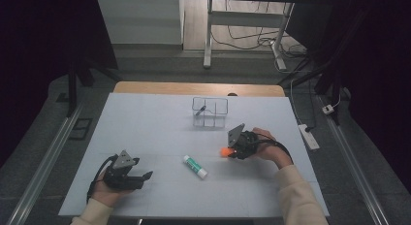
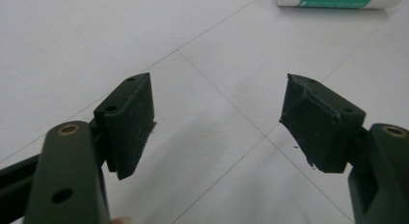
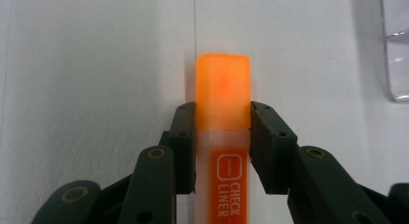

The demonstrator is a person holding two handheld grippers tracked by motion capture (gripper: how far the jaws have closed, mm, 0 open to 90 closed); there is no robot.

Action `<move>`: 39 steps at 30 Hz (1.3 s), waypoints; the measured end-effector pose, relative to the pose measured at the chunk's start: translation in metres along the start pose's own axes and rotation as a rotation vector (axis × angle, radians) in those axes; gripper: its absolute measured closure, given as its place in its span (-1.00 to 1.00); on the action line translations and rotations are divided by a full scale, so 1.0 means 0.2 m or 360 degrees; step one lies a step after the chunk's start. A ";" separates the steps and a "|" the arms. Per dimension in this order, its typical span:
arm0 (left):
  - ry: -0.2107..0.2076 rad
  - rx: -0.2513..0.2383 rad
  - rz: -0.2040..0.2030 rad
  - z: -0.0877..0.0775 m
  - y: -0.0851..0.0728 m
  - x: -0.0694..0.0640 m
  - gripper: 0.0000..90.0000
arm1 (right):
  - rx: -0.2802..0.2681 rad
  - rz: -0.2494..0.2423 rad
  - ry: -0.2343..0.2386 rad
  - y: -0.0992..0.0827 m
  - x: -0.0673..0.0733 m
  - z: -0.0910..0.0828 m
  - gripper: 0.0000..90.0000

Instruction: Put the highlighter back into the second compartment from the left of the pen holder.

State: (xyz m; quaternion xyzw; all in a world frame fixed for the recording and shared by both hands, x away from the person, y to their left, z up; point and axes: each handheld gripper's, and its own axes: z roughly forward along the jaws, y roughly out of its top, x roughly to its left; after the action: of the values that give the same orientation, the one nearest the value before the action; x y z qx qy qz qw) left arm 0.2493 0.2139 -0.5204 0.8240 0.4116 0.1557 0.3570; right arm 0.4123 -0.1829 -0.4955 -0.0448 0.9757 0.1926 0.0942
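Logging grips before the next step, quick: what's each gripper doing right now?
Left gripper: open, nothing between its jaws.
Right gripper: closed on the orange highlighter.

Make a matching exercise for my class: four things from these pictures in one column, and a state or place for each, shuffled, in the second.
Things:
1. orange highlighter
2. glue stick
3. clear organiser
4. left claw

States or places:
A. stands at the far side of the table
B. open, nothing between its jaws
C. clamped in the right claw
D. lies loose between the two hands

Pairs: 1-C, 2-D, 3-A, 4-B
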 end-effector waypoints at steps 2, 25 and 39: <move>0.0000 -0.0001 -0.0002 0.00 0.00 0.00 -0.40 | -0.0025 0.0011 -0.0033 0.00 0.00 -0.02 0.42; -0.0001 0.0001 0.0003 0.00 0.00 0.00 -0.40 | -0.0510 0.0367 -0.0118 -0.03 -0.06 -0.20 0.43; 0.0003 -0.0003 0.0002 0.00 0.00 0.00 -0.40 | -0.0704 0.0522 -0.0153 -0.07 -0.09 -0.24 0.42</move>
State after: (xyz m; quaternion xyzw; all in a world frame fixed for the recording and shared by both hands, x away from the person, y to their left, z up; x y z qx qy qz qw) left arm 0.2494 0.2143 -0.5203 0.8237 0.4114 0.1570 0.3572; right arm 0.4227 -0.2132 -0.4526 0.1034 0.8986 0.4156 0.0959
